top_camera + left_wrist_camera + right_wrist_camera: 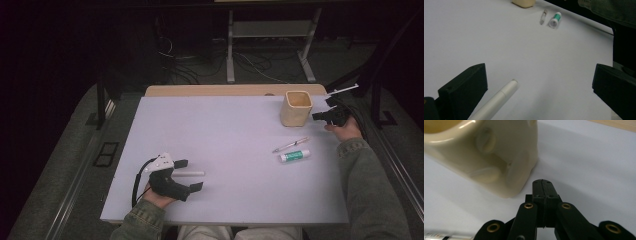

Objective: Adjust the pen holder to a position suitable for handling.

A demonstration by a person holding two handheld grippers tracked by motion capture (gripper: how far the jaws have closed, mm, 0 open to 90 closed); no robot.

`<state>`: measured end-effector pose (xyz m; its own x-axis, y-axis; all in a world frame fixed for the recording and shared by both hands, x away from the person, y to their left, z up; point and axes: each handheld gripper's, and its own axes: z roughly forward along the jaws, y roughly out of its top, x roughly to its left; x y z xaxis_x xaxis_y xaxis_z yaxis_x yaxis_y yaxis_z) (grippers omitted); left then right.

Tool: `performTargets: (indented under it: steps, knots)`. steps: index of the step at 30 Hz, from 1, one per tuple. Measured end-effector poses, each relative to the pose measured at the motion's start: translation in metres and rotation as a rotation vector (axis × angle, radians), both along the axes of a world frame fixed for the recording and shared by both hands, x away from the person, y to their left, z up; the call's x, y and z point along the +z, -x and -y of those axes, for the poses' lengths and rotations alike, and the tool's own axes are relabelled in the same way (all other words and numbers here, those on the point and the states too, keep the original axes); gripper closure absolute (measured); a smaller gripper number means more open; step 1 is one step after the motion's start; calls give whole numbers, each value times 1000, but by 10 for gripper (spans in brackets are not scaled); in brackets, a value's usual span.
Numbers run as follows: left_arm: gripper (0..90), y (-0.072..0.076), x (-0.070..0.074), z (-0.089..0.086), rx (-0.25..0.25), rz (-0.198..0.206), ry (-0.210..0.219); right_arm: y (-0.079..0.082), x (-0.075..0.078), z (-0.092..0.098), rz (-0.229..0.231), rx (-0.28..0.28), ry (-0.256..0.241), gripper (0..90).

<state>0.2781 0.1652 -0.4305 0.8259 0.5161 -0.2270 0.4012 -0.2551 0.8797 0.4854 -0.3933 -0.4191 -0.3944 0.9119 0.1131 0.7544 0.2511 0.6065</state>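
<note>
My left gripper (189, 175) rests open near the table's front left, its jaws wide apart around a white pen (188, 173). In the left gripper view that white pen (496, 100) lies on the table by the left jaw, untouched. My right gripper (317, 116) is at the far right, shut with nothing between its jaws, its tip just beside a cream square cup (296, 108). The right gripper (542, 185) points at the cream cup (486, 155) close ahead. A silver pen (290, 145) and a white-green tube (294, 156) lie between the two hands.
The white table top (225, 150) has a wooden edge at the back. The silver pen (543, 16) and the tube (555, 19) lie far ahead of the left gripper. A sleeve (609, 10) crosses the upper right. Dark floor, cables and a stand lie beyond.
</note>
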Motion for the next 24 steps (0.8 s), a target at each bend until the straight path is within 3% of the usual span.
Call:
performTargets:
  steps: [10, 16, 24]
  knots:
    - [0, 0, -1, 0, 3, -4, 1, -14, -3, 1, -5, -36, -71, 893]
    - [0, -1, -2, 0, 0, -9, -1, -18, -7, -2, -21, -37, -68, 892]
    - [0, -1, -2, -1, 5, -12, 2, -23, -15, -3, -38, -34, -108, 894]
